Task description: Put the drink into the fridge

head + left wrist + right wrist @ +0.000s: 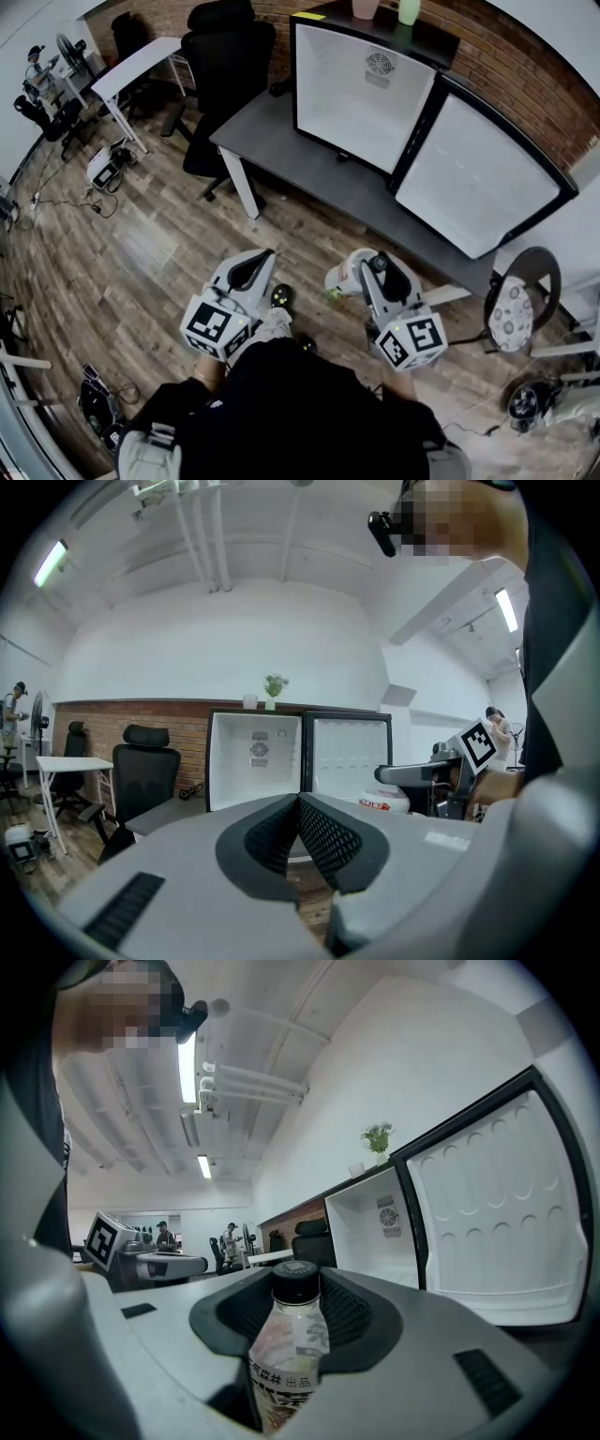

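Two grippers hang short of the table's (pixel 281 141) near edge. The right gripper (pixel 298 1309) is clamped wide on the drink (pixel 291 1349), while the left gripper (pixel 298 832) is pinched together and empty. The step looks like the carry; next, the bottle must go forward into the open fridge (pixel 361 94) (on the table's far side). Only the right gripper view shows the cap and label.

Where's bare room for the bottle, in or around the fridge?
The open fridge's cavity is bare, between its walls and the swung-out door. The dark table left of it is bare too. Crowded: the fridge top, with pink cup and green container.
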Demonstrator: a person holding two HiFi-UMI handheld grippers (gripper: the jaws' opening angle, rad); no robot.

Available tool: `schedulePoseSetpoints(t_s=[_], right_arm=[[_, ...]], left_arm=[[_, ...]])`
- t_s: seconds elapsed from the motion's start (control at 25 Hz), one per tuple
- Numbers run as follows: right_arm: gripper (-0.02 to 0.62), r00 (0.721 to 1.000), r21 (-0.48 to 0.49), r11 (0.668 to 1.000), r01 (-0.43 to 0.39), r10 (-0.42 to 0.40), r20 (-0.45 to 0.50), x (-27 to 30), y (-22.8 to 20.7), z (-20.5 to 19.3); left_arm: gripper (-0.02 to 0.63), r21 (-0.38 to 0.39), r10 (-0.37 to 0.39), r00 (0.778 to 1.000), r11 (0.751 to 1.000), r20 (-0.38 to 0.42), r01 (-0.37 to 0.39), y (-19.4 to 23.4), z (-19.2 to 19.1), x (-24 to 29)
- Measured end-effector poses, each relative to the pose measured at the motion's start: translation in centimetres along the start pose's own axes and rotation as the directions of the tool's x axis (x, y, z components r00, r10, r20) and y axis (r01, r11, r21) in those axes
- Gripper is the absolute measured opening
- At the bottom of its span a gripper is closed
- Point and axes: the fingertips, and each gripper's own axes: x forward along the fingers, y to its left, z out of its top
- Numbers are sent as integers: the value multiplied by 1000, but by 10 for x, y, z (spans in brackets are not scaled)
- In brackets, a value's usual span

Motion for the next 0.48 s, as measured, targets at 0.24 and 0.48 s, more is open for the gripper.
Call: schedulePoseSetpoints(t_s=[0.24,0.48], right_arm=[[149,999,-19,999,34,-34,-2,22,-22,5],[149,996,-27,996,89,-89,-7,63,-52,13]], left_arm=[[-3,-24,-58,998,998,7,59,17,0,47],[-3,-31,-143,989,989,24,144,48,9,115]])
